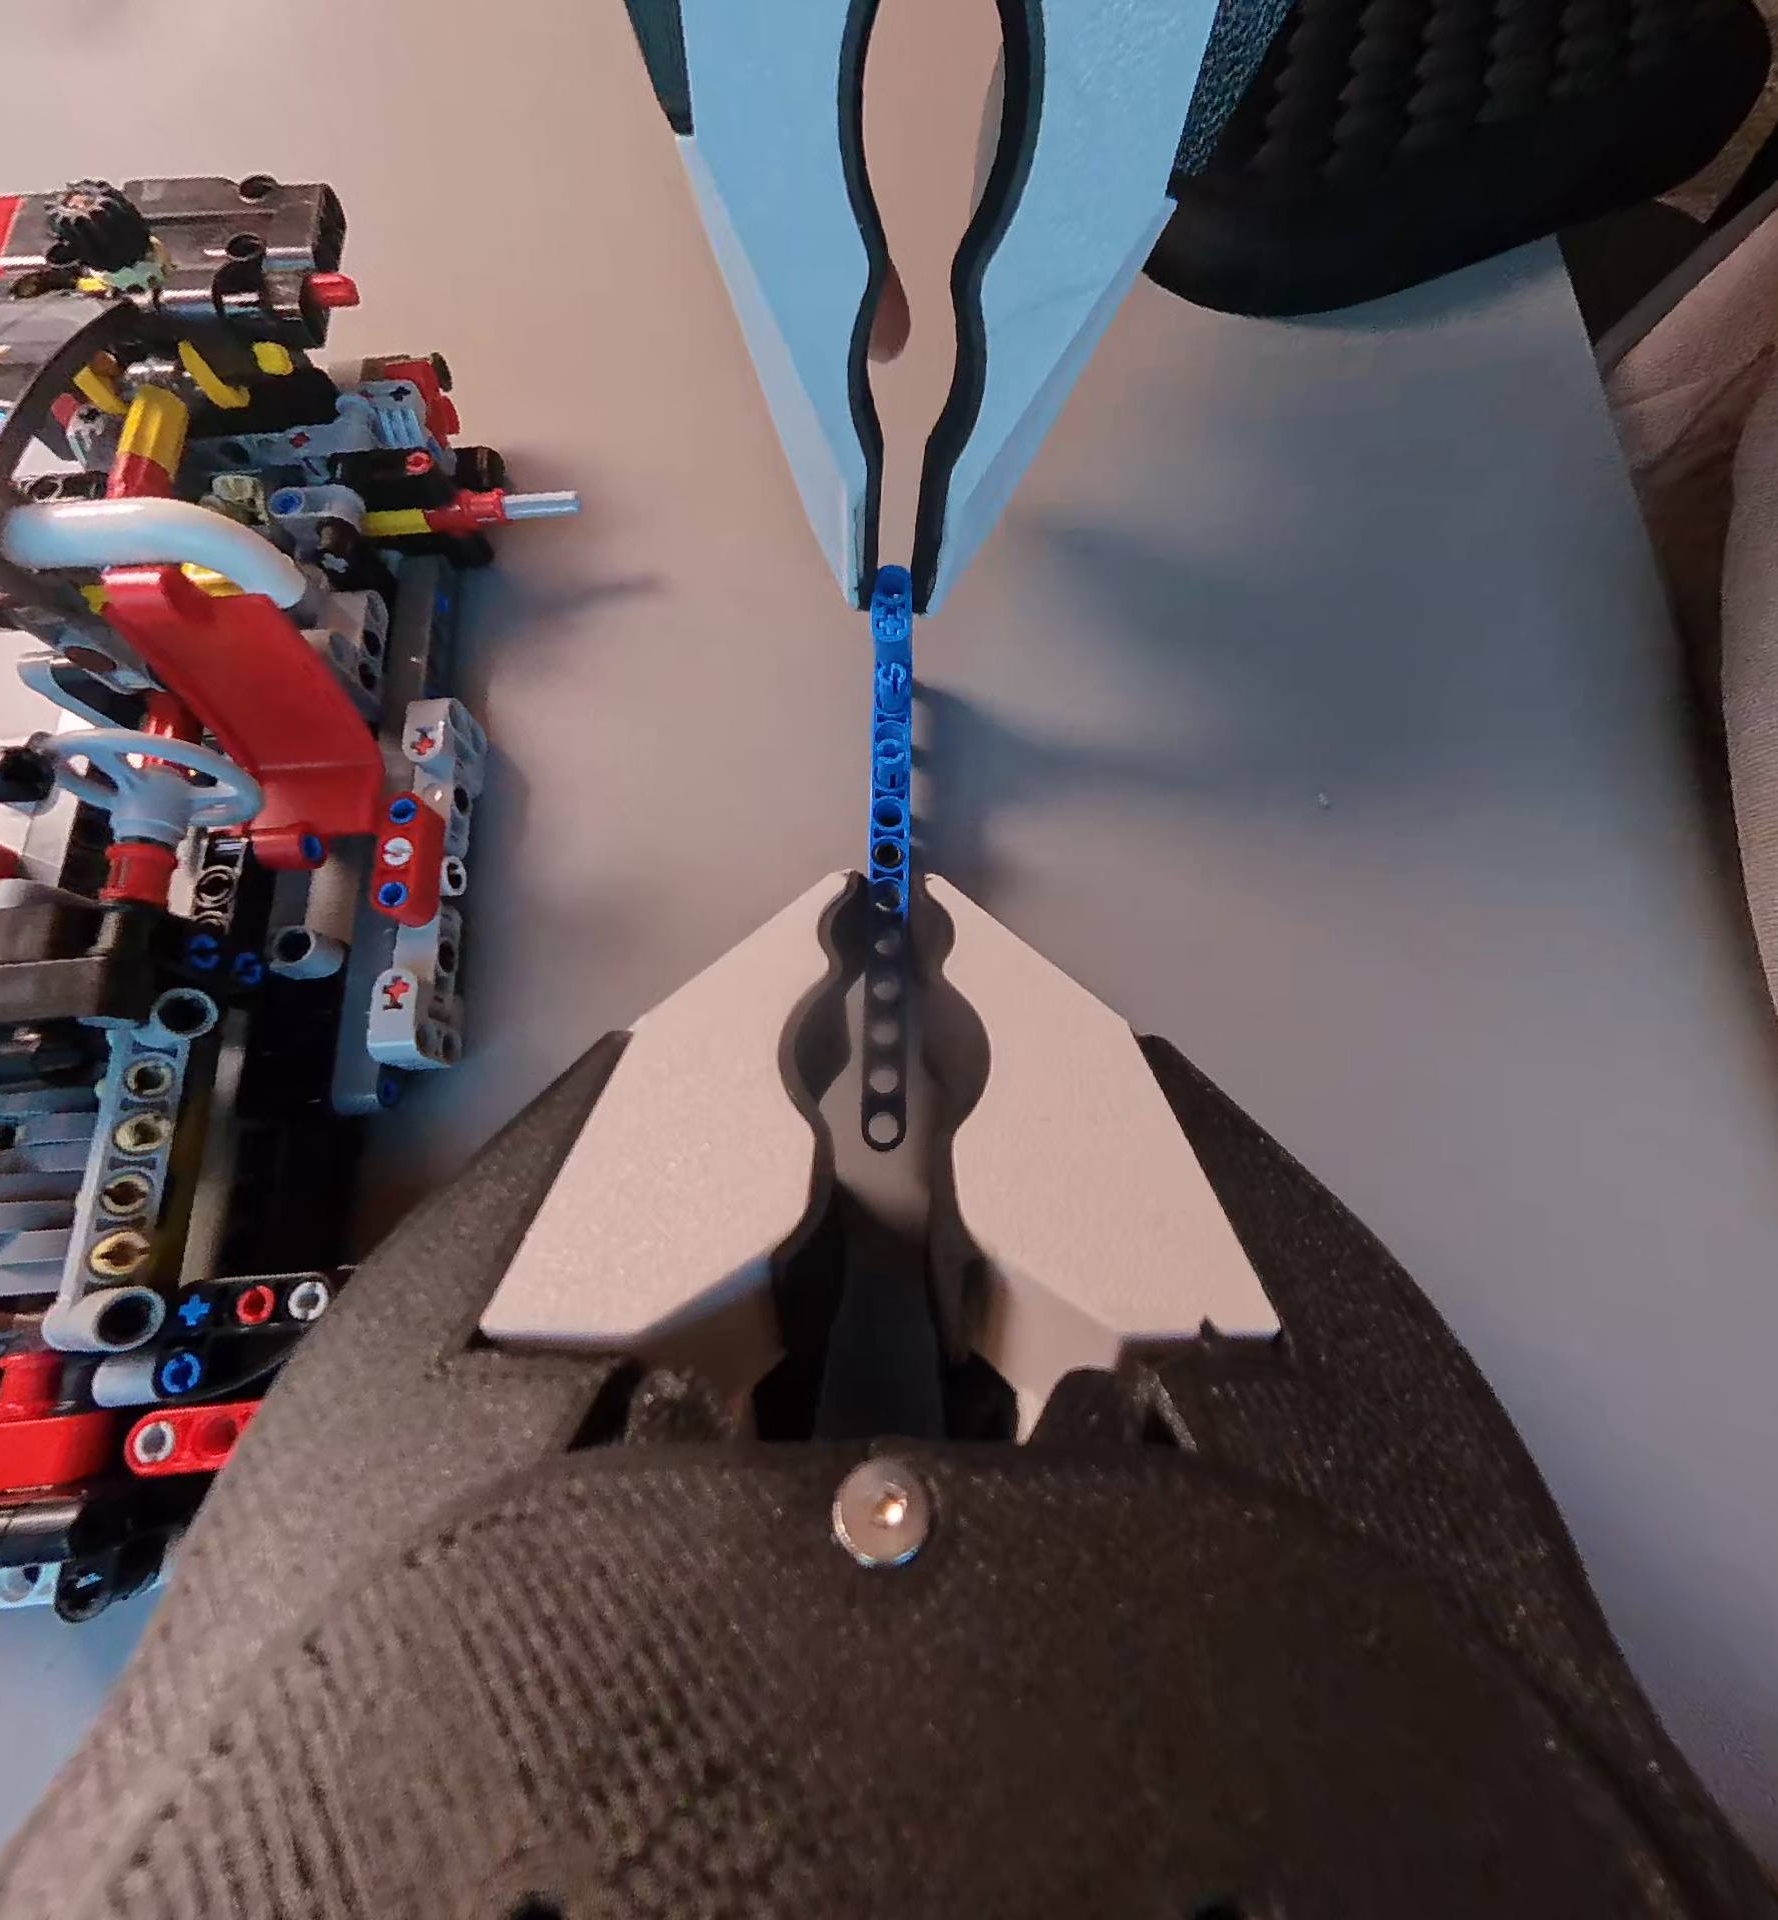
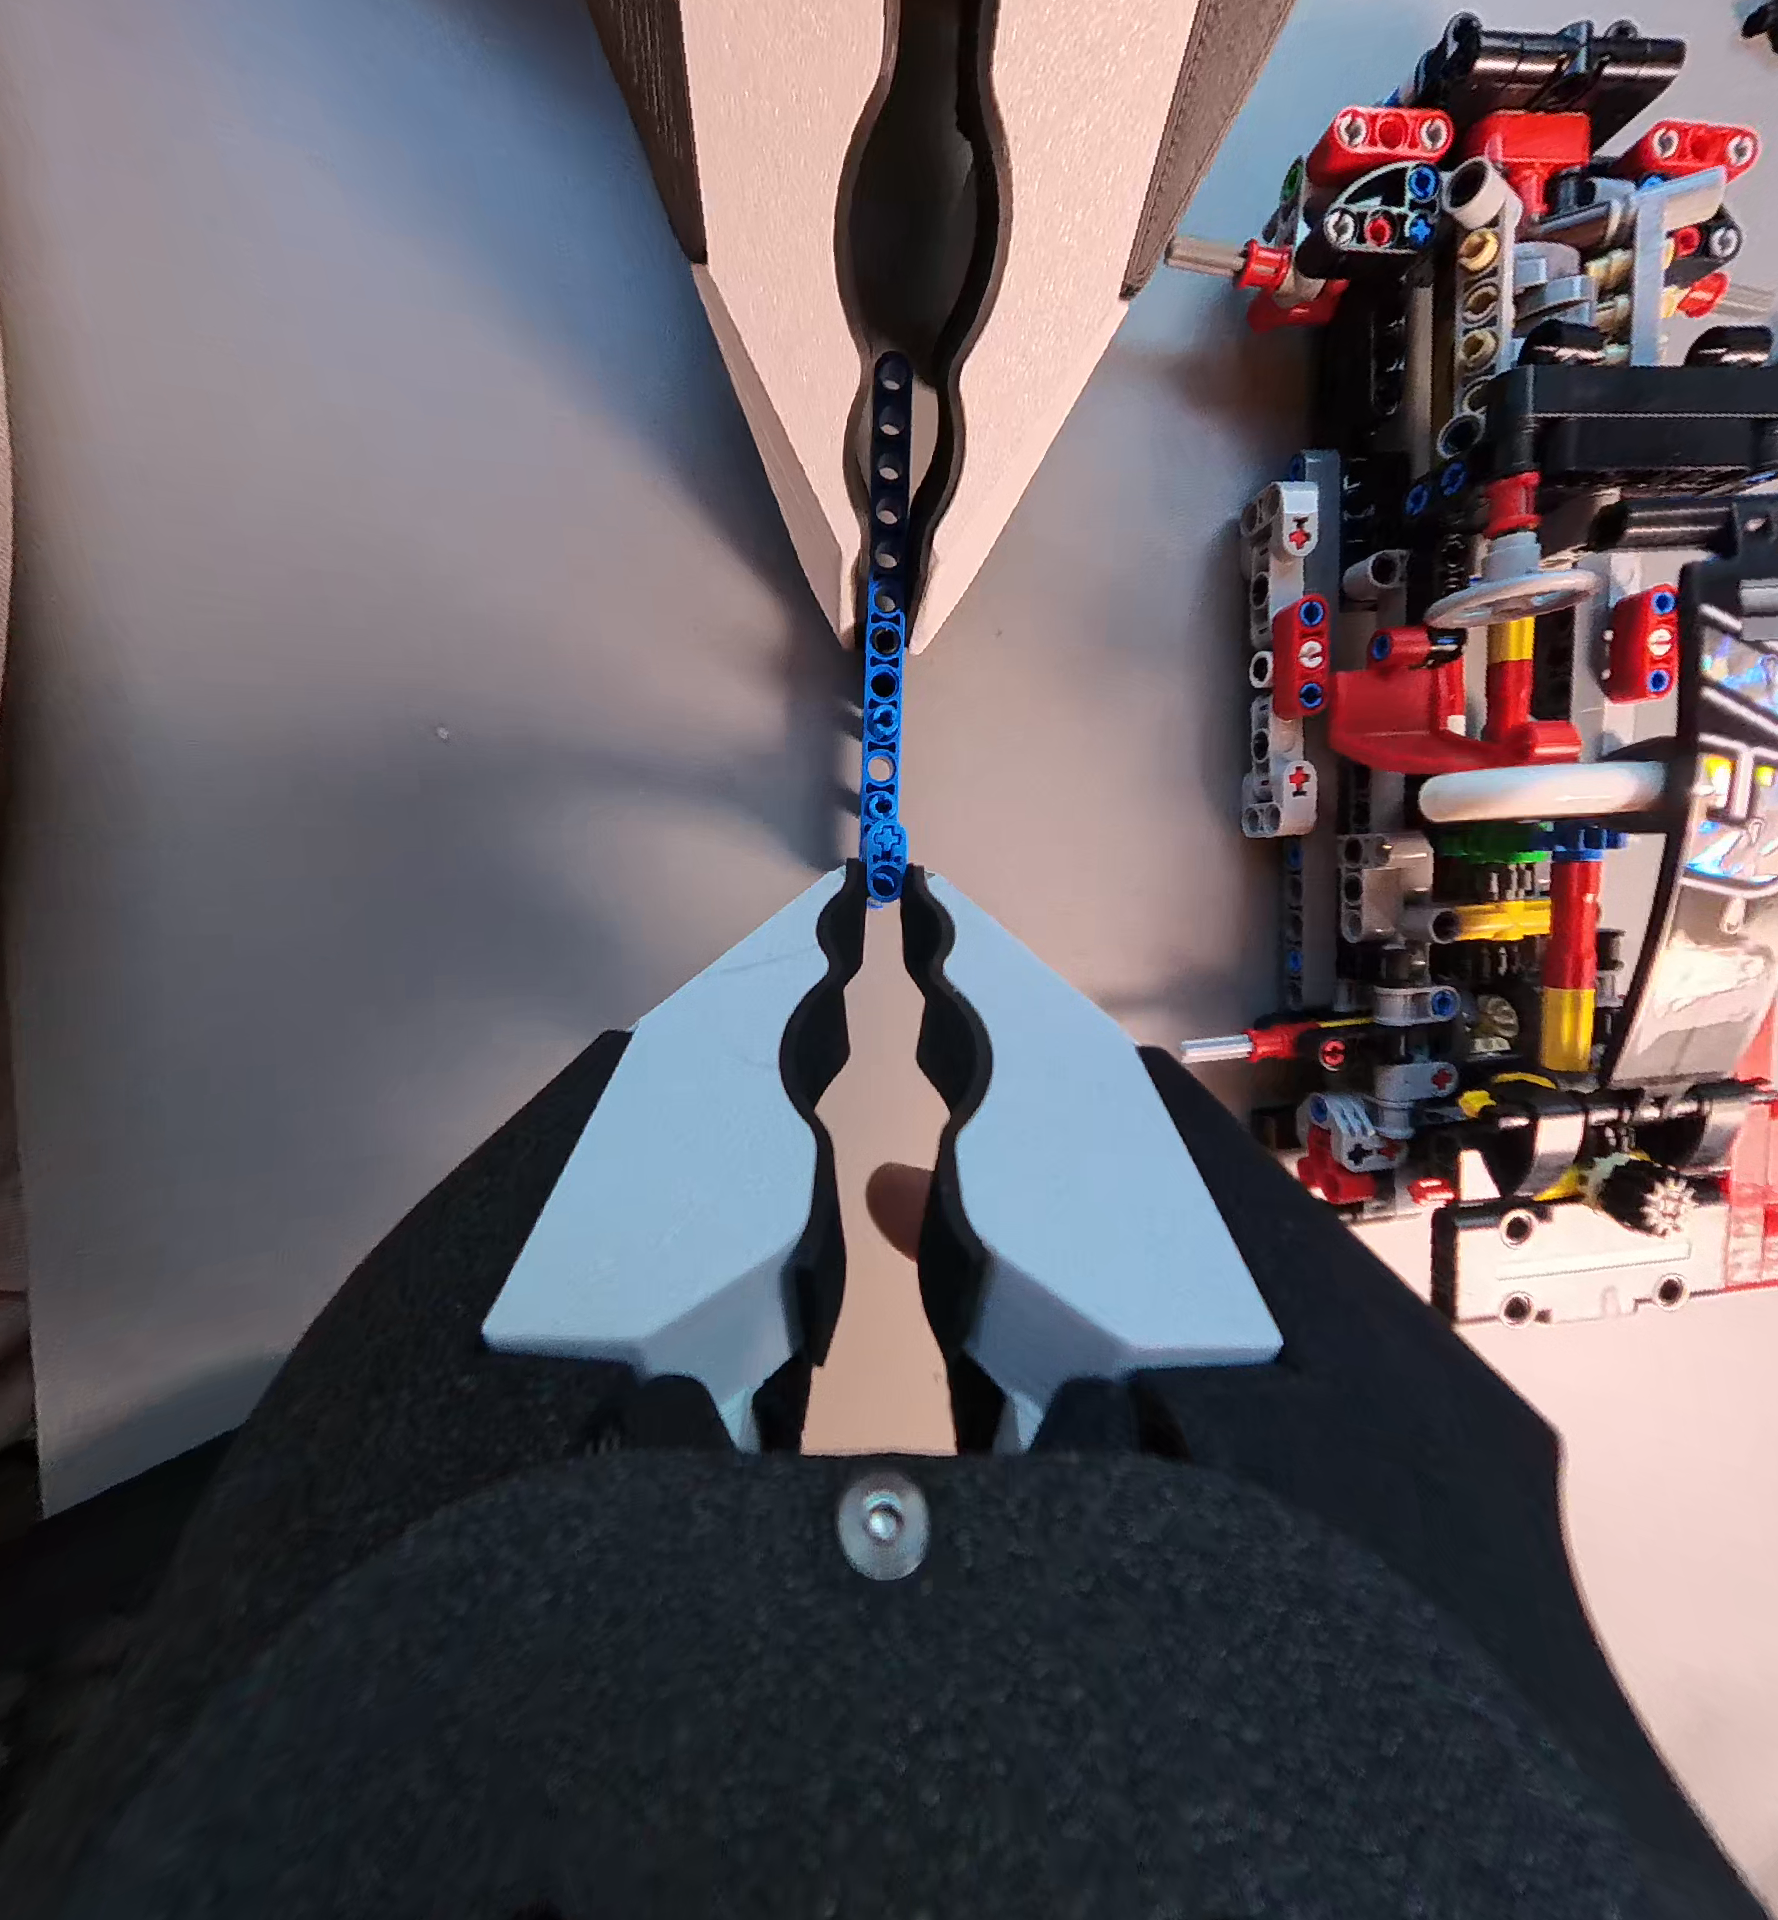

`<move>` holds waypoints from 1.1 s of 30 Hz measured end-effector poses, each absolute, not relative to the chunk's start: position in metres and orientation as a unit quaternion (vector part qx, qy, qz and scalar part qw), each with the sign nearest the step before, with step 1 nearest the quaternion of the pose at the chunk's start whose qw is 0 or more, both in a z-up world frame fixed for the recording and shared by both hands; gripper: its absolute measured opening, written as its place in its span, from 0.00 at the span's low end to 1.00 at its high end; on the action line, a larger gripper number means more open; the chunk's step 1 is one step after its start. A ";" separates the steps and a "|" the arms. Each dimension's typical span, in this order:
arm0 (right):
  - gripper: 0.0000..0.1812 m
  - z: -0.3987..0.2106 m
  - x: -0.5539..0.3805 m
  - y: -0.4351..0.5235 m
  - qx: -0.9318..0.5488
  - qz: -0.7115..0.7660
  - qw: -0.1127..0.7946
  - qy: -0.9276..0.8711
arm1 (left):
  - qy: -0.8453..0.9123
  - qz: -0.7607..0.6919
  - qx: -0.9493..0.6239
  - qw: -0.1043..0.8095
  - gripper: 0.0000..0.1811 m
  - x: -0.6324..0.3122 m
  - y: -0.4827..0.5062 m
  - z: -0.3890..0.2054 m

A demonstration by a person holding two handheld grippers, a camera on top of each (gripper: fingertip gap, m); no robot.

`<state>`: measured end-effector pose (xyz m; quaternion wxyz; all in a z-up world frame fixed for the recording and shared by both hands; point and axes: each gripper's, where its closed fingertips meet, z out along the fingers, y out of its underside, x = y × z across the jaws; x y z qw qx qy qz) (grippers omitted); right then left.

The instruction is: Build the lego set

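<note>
Two tongs share one beam above the bench (image 1: 1280,727)

Left tongs (image 1: 887,883) clamp the black beam (image 1: 883,1039); right tongs (image 2: 887,878) pinch the blue beam (image 2: 883,717) end, axis running straight between them.

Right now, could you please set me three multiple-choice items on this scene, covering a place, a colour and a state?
1. In the left wrist view, where is the lego model?
A. left of the beam
B. right of the beam
C. under the beam

2. What colour is the beam between the two grippers?
A. yellow
B. blue
C. white

3. How is the beam held?
A. lying free on the table
B. by one gripper only
C. by both grippers, one at each end

Answers:
1 A, the model fills the left edge.
2 B, its lit stretch is blue.
3 C, the left gripper and right gripper each close their jaws on an end.
</note>
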<state>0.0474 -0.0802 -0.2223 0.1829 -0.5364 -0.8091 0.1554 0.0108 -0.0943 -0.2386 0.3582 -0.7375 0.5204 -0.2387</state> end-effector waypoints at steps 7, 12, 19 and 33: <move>0.12 -0.215 0.044 -0.078 -0.507 0.195 0.272 -0.794 | 0.535 -0.227 -0.726 0.366 0.03 0.011 -0.098 -0.238; 0.23 -0.209 0.043 -0.089 -0.387 0.159 0.395 -0.818 | 0.523 -0.283 -0.729 0.338 0.03 0.014 -0.102 -0.233; 0.25 -0.188 0.034 -0.088 -0.307 0.127 0.468 -0.819 | 0.440 -0.440 -0.726 0.291 0.03 0.017 -0.108 -0.191; 0.18 -0.143 0.033 -0.123 -0.293 0.224 0.476 -0.798 | 0.315 -0.657 -0.650 0.215 0.03 0.022 -0.139 -0.146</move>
